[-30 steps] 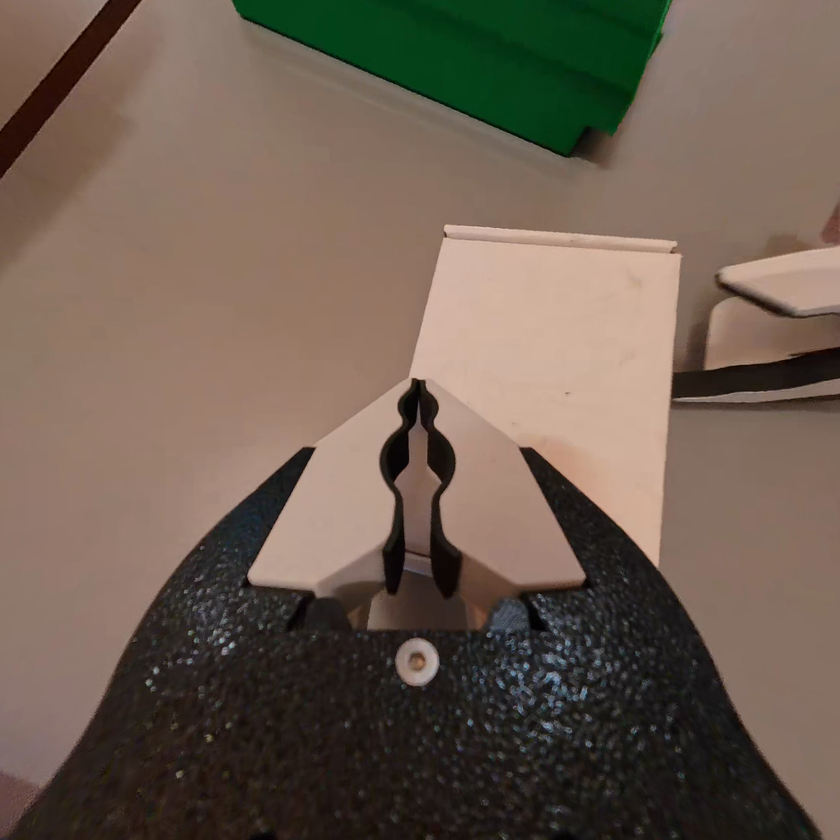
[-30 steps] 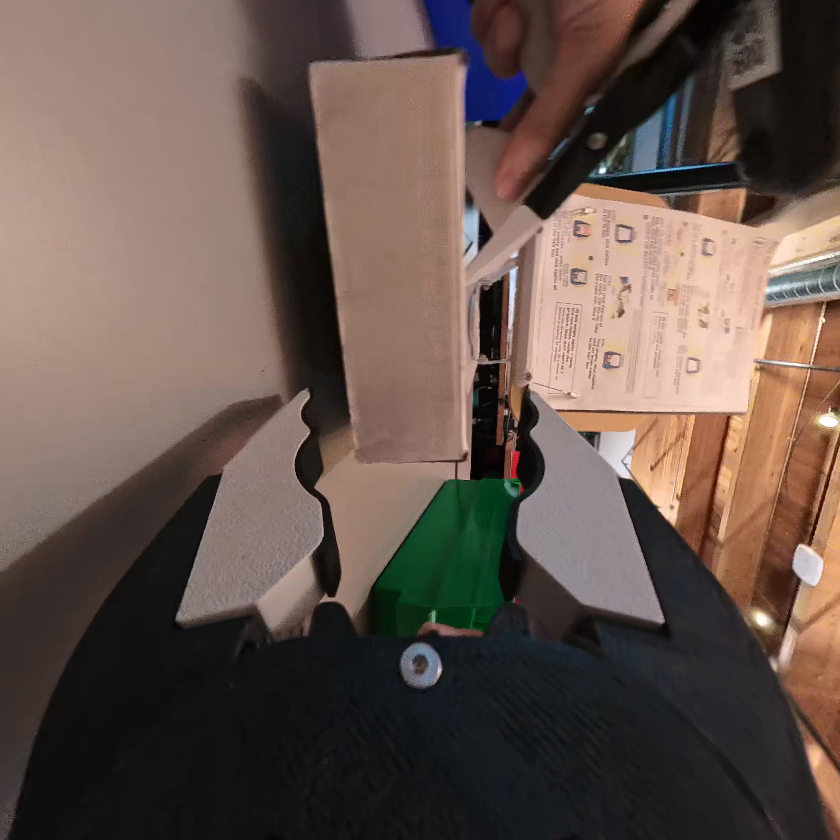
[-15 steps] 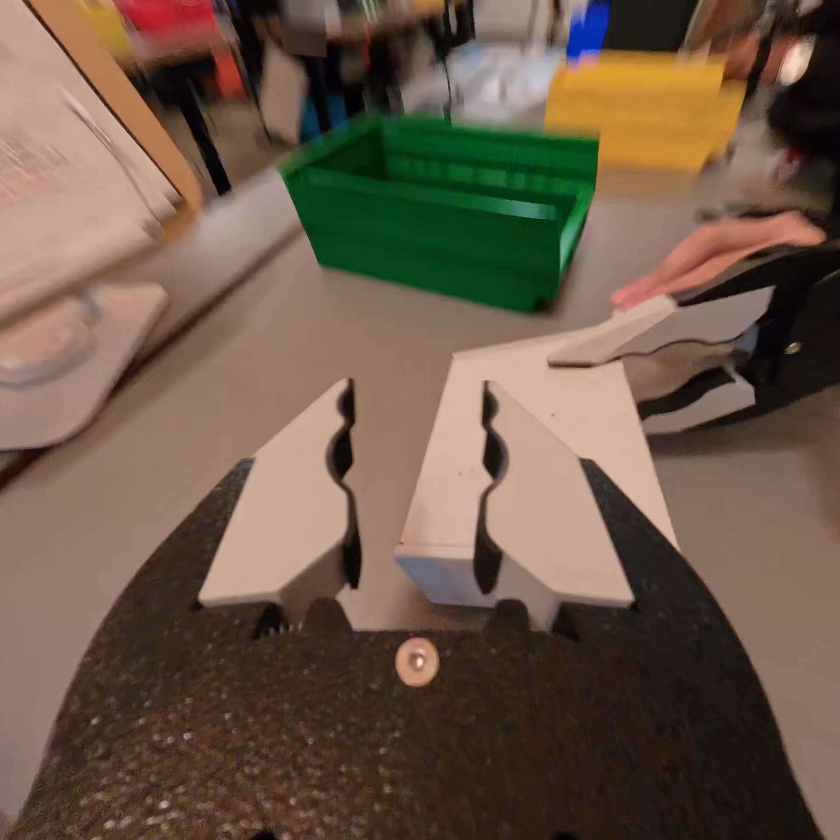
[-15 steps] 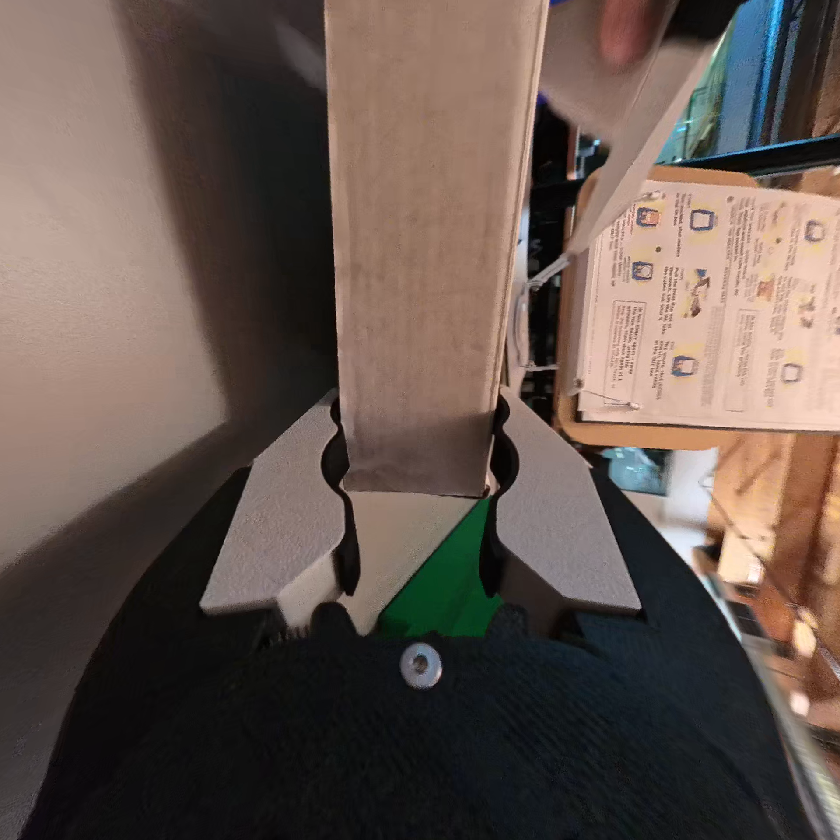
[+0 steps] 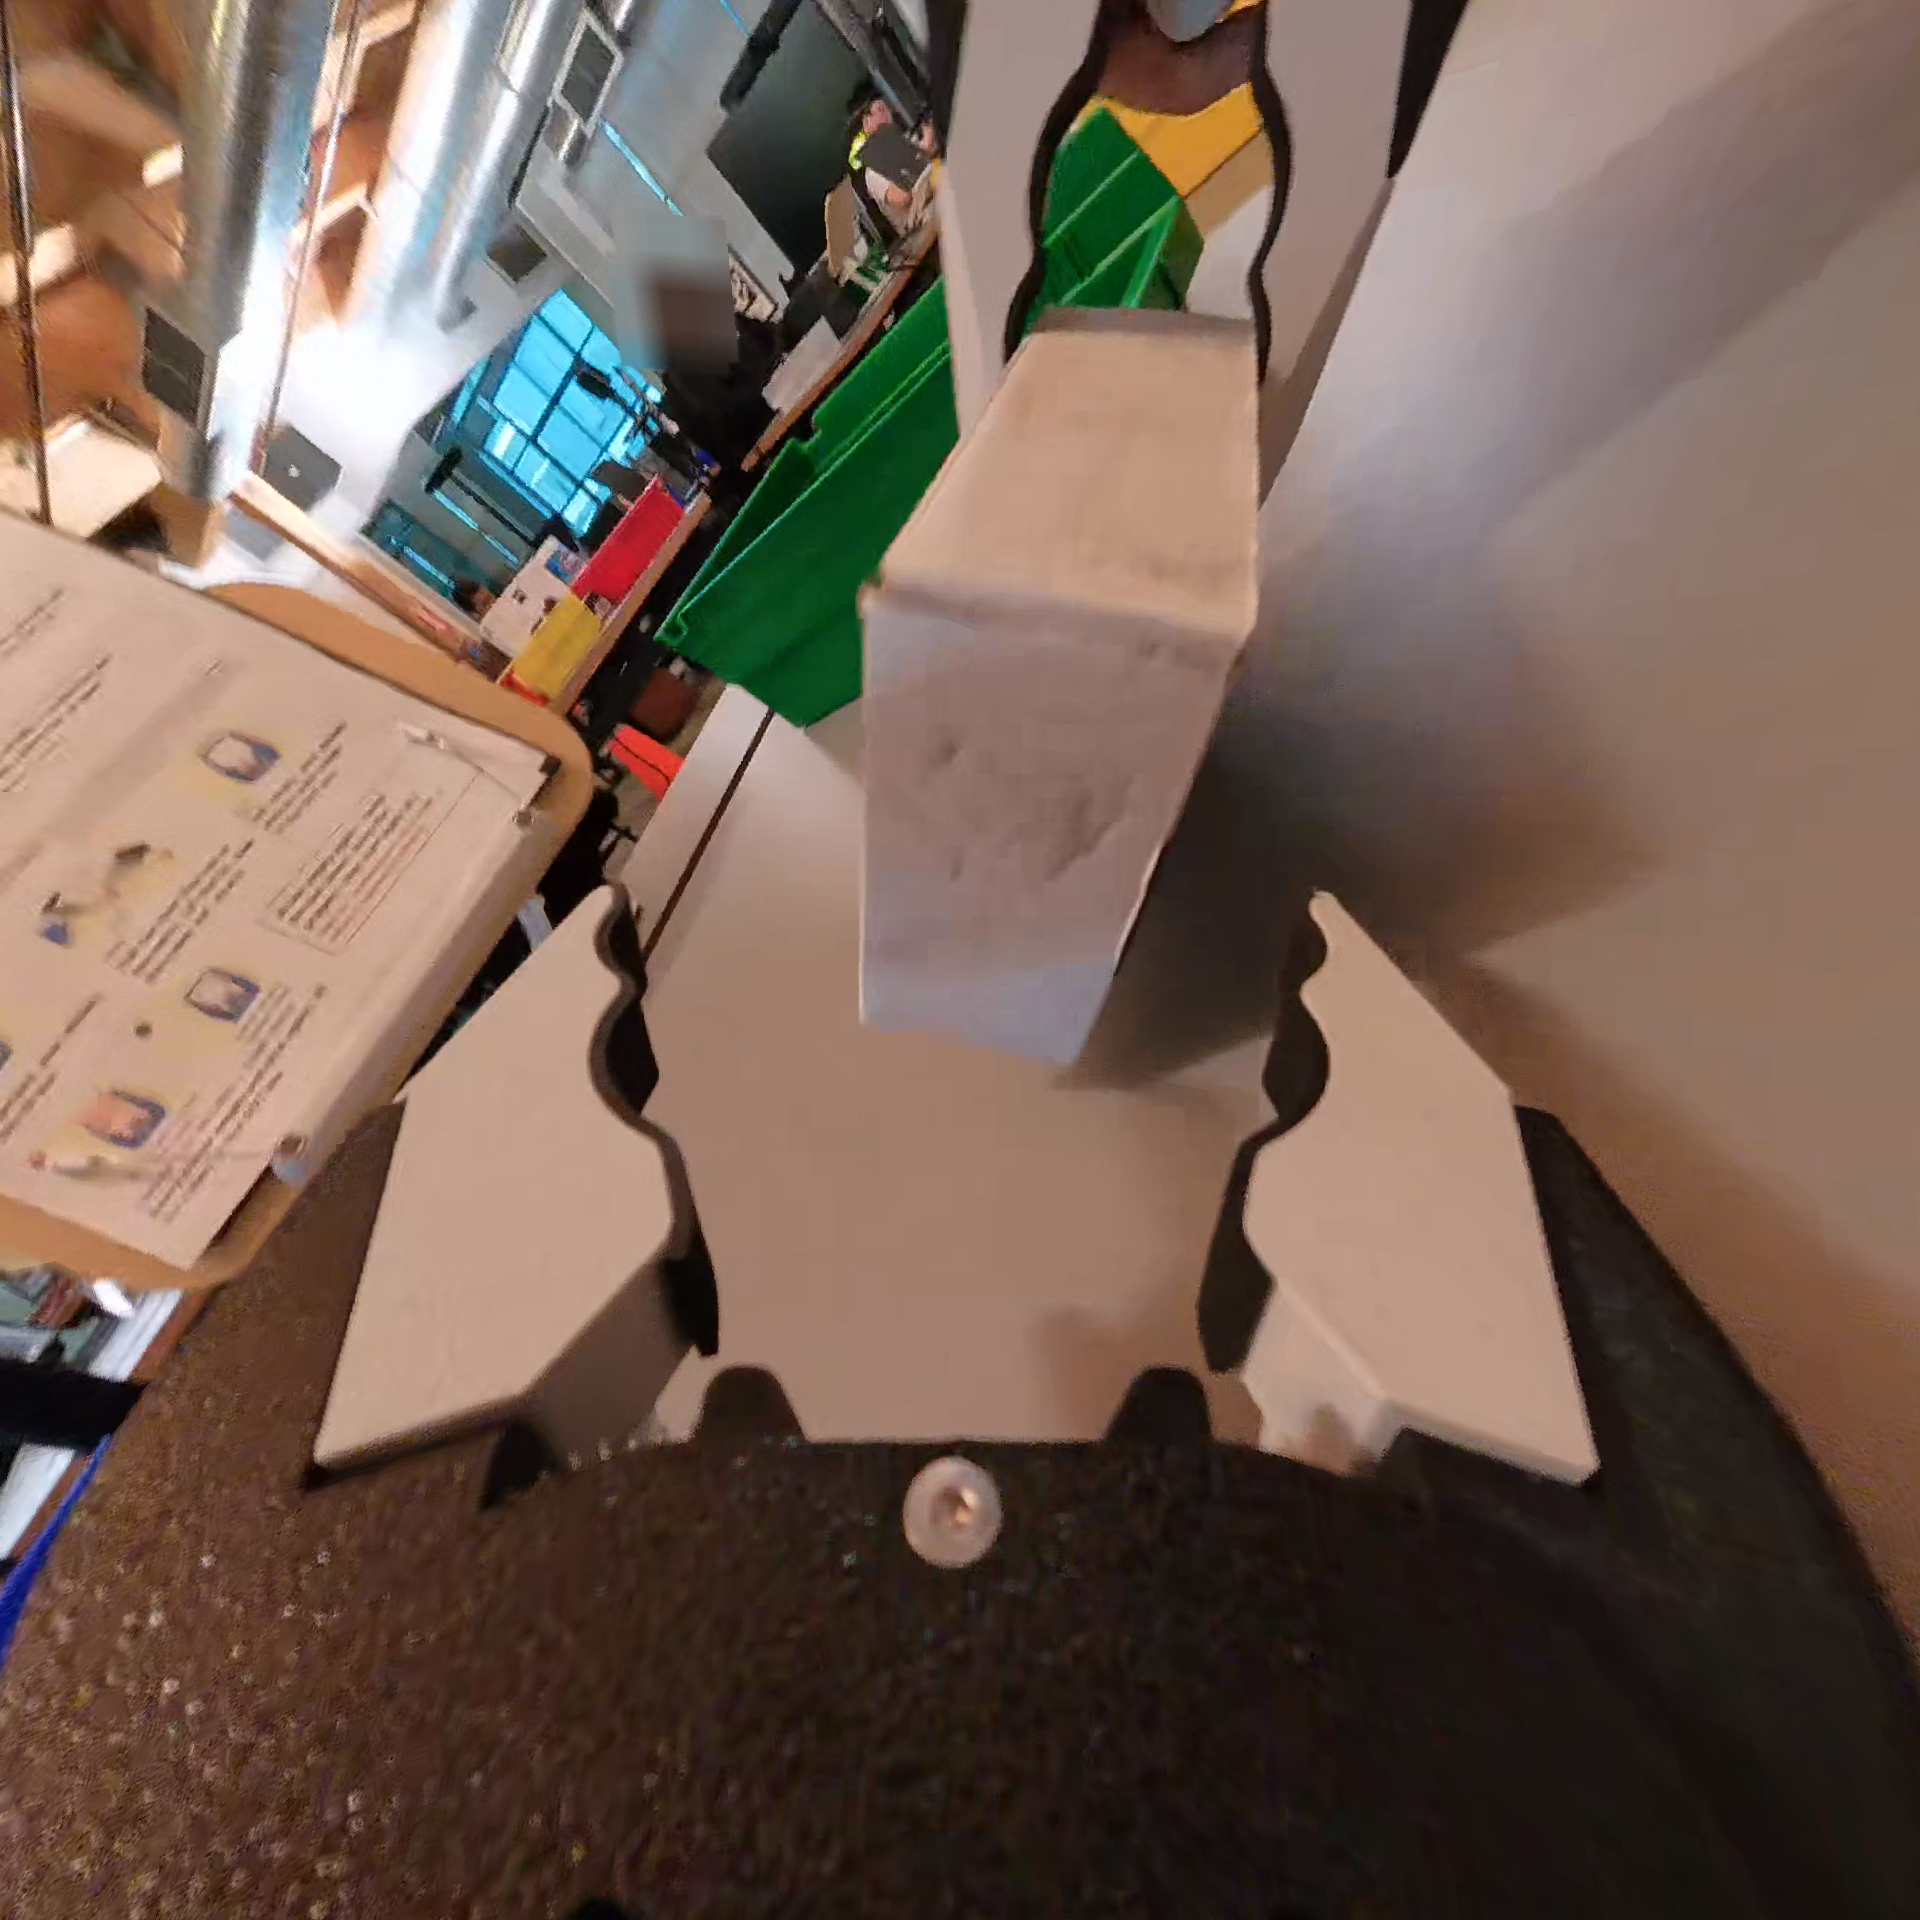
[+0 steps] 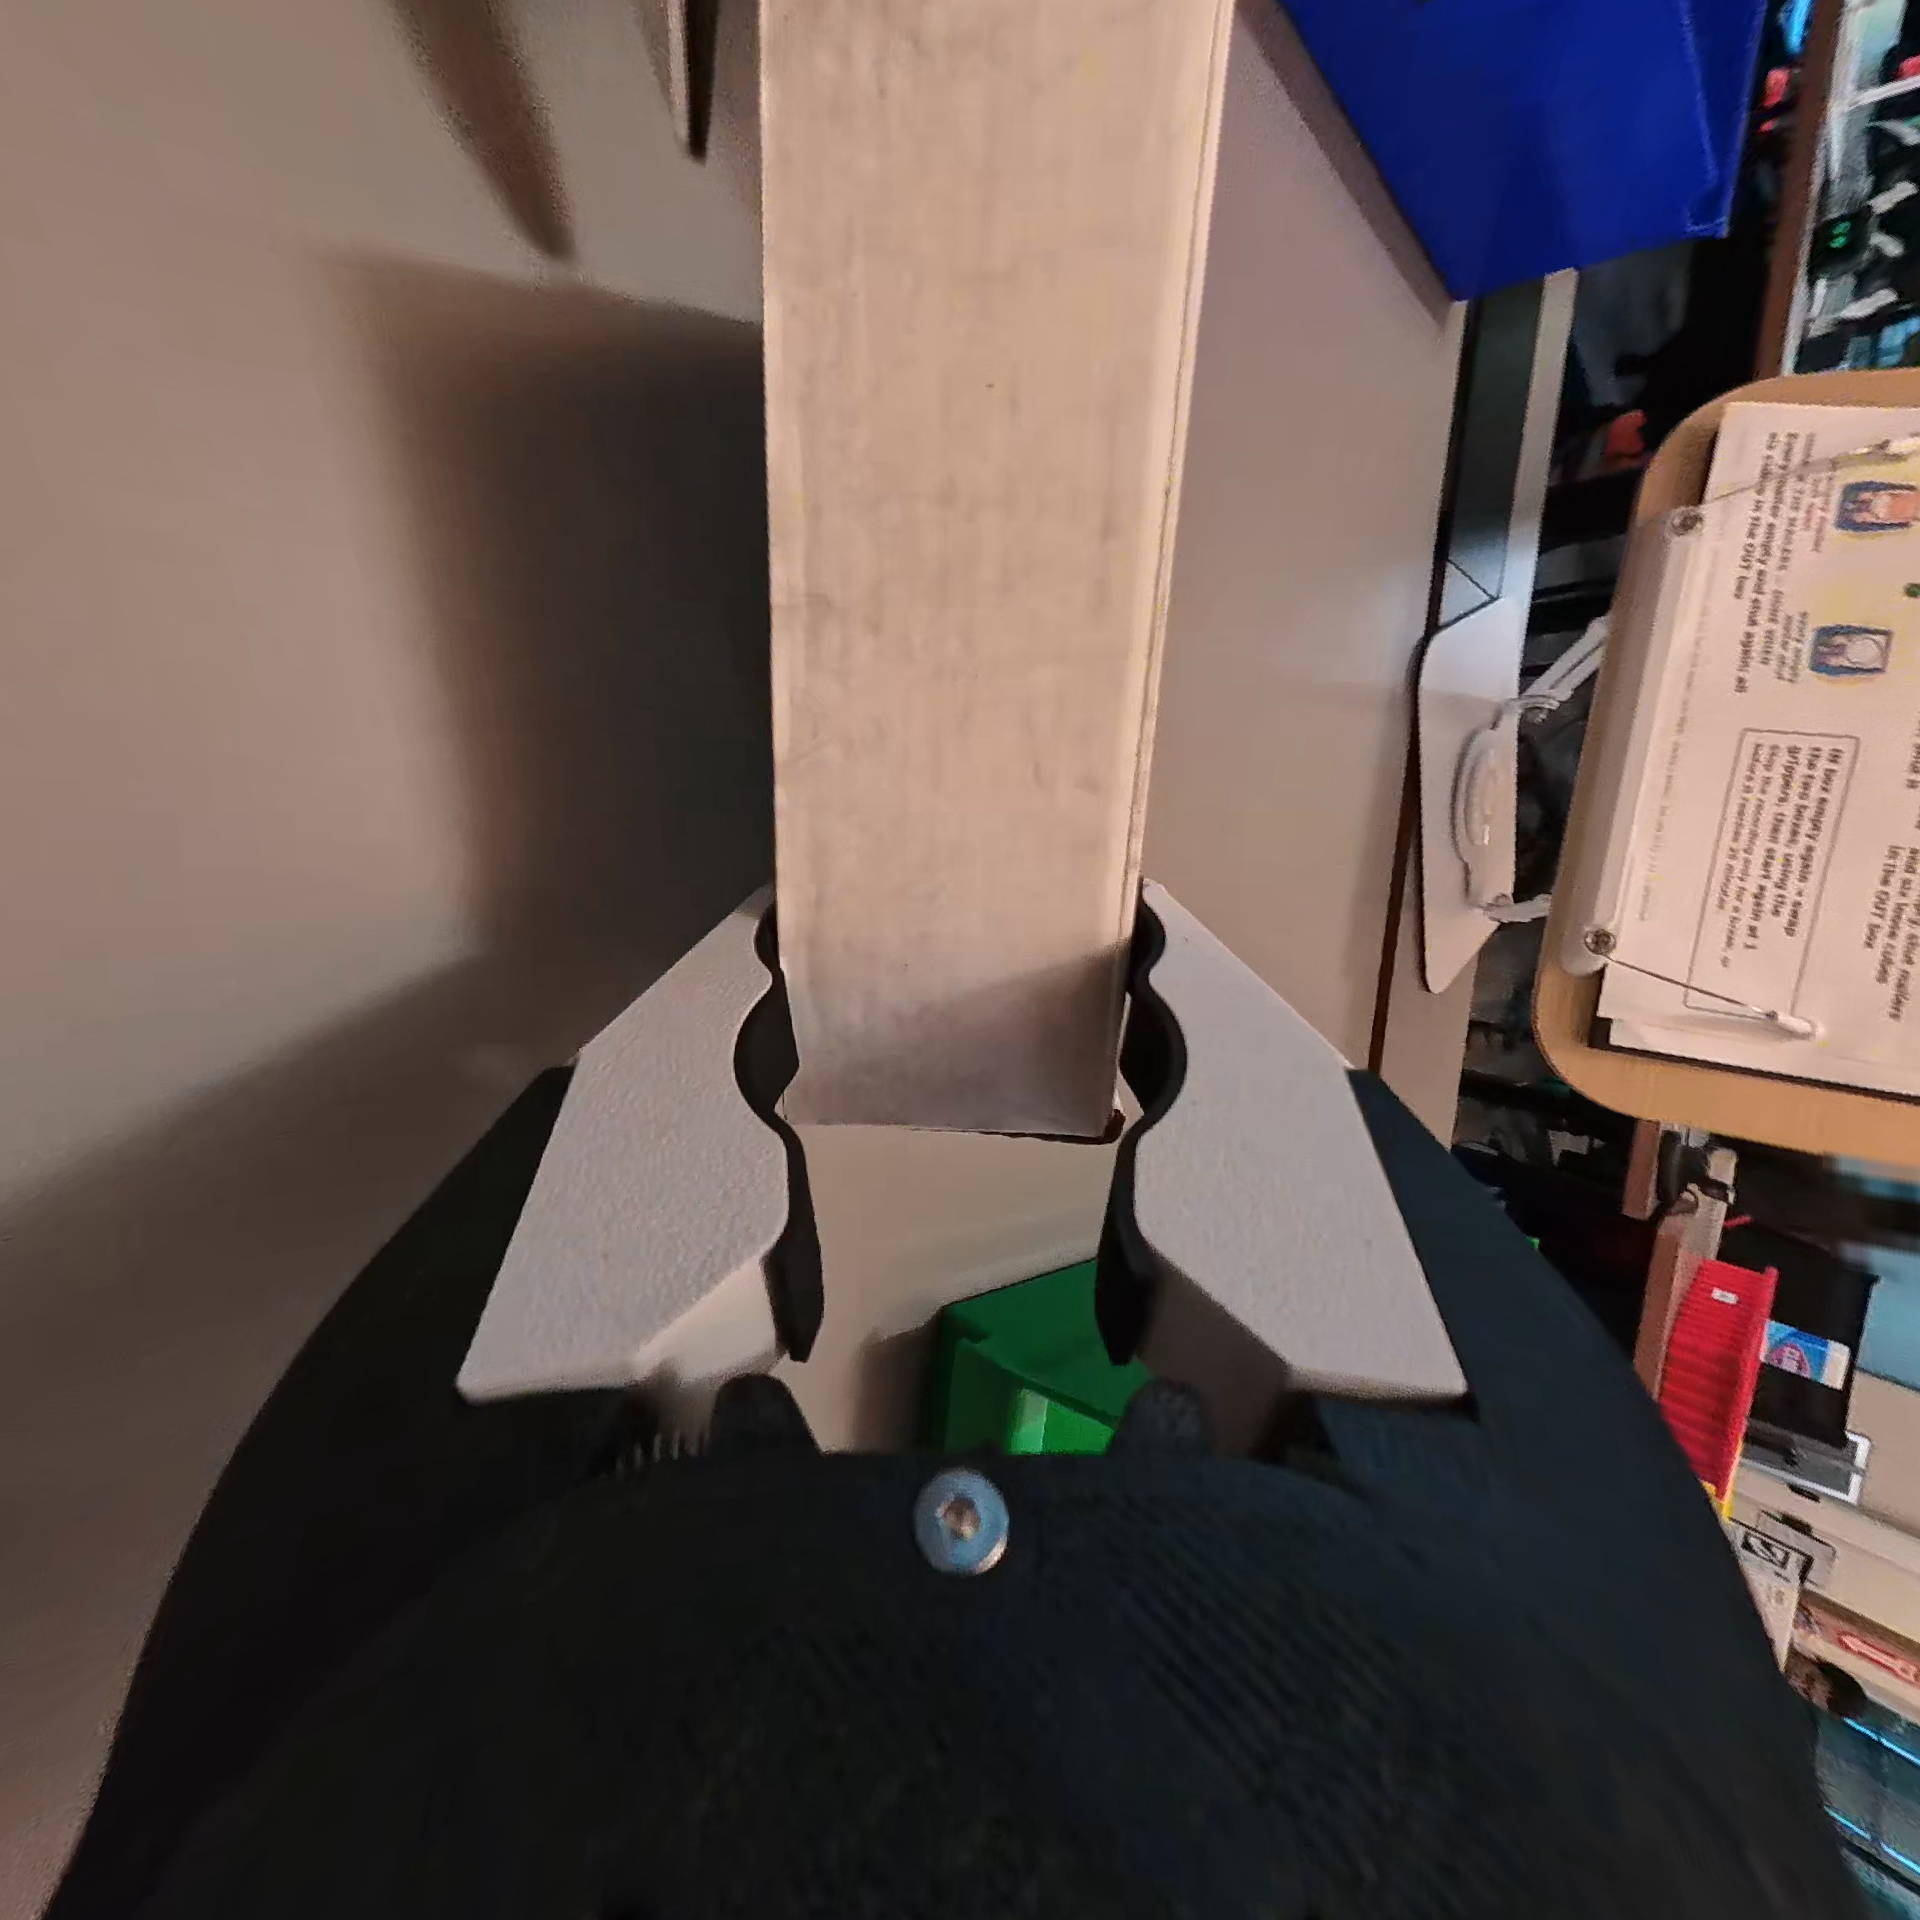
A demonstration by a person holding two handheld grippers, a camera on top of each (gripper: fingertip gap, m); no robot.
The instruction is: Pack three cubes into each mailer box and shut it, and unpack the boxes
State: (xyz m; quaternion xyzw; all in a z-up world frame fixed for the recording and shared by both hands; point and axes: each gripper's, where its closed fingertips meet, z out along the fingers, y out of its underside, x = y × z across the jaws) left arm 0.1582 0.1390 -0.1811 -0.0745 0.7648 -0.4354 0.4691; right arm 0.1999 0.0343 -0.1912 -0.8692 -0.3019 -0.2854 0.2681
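Right gripper [image 6: 961,997] clamps the near end of the white mailer box [image 6: 966,520], fingers pressed on both its sides at frame centre; the box runs up past the top edge over the grey table [image 6: 260,623]; left gripper [image 5: 966,997] gapes wide, holding nothing, the box's other end [image 5: 1039,748] just ahead, centre frame; green bin [image 5: 831,540] sits behind, upper middle.

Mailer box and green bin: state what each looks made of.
Mailer box: seemingly white paperboard, matte; scuffed faces, folded edges, a brown core at one corner. Green bin: likely moulded plastic, smooth with slight sheen, ribbed walls. The right hand-held gripper clamps the box.
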